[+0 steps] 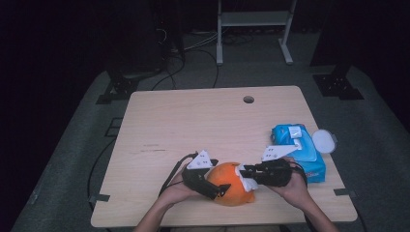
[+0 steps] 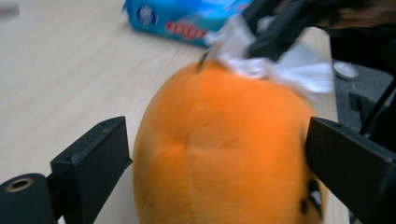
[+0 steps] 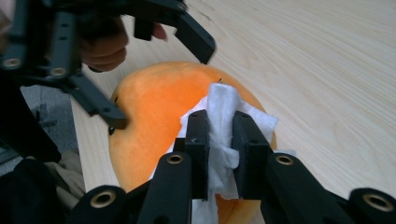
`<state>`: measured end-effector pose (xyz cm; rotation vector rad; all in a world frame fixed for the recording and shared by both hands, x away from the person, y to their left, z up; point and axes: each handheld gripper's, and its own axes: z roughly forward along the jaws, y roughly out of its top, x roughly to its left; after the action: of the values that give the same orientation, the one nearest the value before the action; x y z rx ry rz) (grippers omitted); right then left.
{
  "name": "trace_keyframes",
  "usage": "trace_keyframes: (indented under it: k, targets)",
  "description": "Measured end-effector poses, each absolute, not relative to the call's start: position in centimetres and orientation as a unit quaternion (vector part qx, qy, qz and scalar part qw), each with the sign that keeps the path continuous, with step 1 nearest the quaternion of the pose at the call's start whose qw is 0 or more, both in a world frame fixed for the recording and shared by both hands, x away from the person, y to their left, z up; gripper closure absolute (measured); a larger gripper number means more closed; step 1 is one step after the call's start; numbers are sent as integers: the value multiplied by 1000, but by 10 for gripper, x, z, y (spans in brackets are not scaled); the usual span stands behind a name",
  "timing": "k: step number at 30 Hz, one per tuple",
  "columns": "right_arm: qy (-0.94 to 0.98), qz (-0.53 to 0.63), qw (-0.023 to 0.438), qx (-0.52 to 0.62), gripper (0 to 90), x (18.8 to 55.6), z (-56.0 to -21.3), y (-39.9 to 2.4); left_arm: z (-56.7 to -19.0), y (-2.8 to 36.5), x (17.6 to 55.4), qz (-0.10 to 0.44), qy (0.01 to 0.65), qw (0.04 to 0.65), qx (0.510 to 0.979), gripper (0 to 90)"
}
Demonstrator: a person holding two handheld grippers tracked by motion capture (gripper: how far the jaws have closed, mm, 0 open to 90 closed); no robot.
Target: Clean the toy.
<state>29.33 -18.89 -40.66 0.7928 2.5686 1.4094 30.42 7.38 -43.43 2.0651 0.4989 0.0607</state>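
Round orange soft toy (image 1: 231,189) at table's (image 1: 193,121) near edge, between wide-spread left gripper (image 1: 209,183) jaws, pads clear | right gripper (image 1: 247,175) clamps white wipe (image 3: 219,140) against toy top | blue wipe pack (image 1: 300,150) lettering unreadable

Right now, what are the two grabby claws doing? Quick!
Left gripper: open, jaws wide on either side of the orange toy, not pressing it.
Right gripper: shut on a white wipe, held against the toy.
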Motion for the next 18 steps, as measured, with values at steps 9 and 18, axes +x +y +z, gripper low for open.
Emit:
trace_keyframes:
  k: [9,18]
  targets:
    - [832,475,74,278,770,294,-397,-195,-422,68,291,120,136,501,846,397]
    - [816,487,66,304,770,305,-401,-207,-425,68,293,116,120,509,844,206]
